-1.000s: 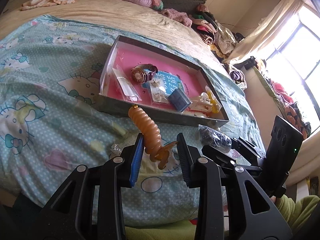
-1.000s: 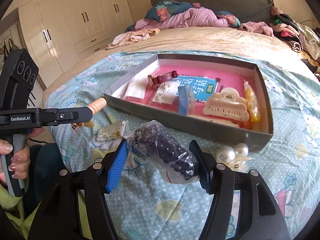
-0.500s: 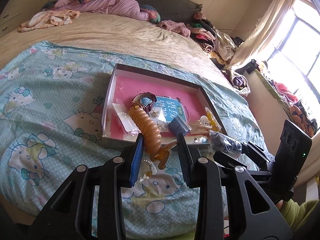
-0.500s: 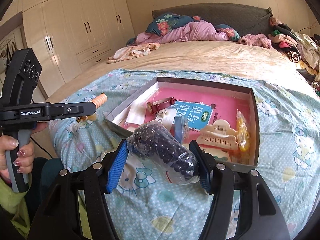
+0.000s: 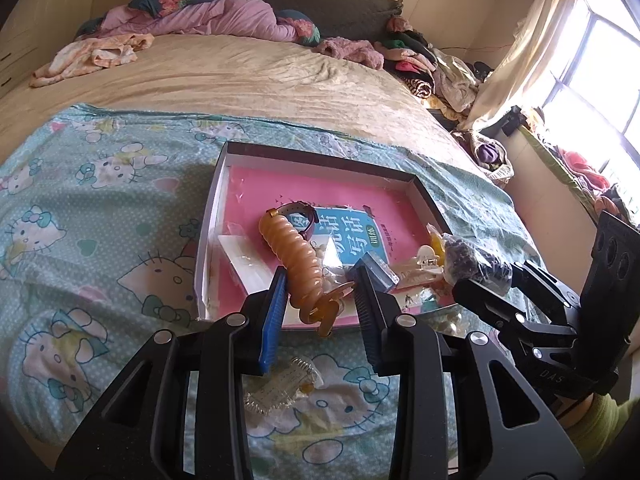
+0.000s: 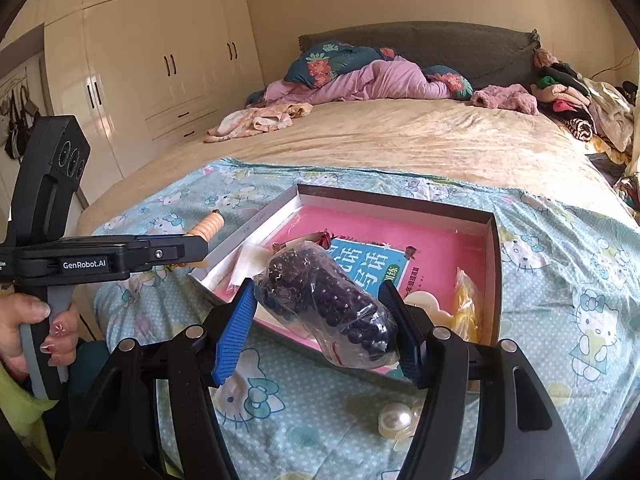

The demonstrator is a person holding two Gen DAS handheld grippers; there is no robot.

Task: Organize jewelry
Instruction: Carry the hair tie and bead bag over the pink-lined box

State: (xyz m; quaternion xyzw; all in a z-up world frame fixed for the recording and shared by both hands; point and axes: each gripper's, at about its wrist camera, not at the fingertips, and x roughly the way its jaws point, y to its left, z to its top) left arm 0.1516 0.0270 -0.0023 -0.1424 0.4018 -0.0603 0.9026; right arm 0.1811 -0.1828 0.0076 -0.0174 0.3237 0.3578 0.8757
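My left gripper (image 5: 320, 296) is shut on an orange spiral hair clip (image 5: 294, 258), held above the near edge of the shallow box (image 5: 212, 216) with a pink floor. My right gripper (image 6: 320, 320) is shut on a clear bag of dark purple beads (image 6: 324, 300), also raised over the box's (image 6: 494, 264) near rim. In the left wrist view the right gripper (image 5: 480, 276) with its bead bag shows at the right. Inside the box lie a watch (image 5: 300, 212), a blue booklet (image 6: 360, 260), a cream claw clip (image 6: 424, 304) and a yellow bag (image 6: 466, 304).
The box sits on a teal cartoon-cat sheet (image 5: 80, 240) over a beige bed. A clear packet (image 5: 276, 390) and a pearl hair piece (image 6: 396, 420) lie on the sheet in front of the box. Clothes pile up at the bed's far right (image 5: 420, 64). Wardrobes (image 6: 160, 60) stand left.
Both grippers have risen and moved toward the box with their items still held. The box now lies lower and closer under the fingers in both views.
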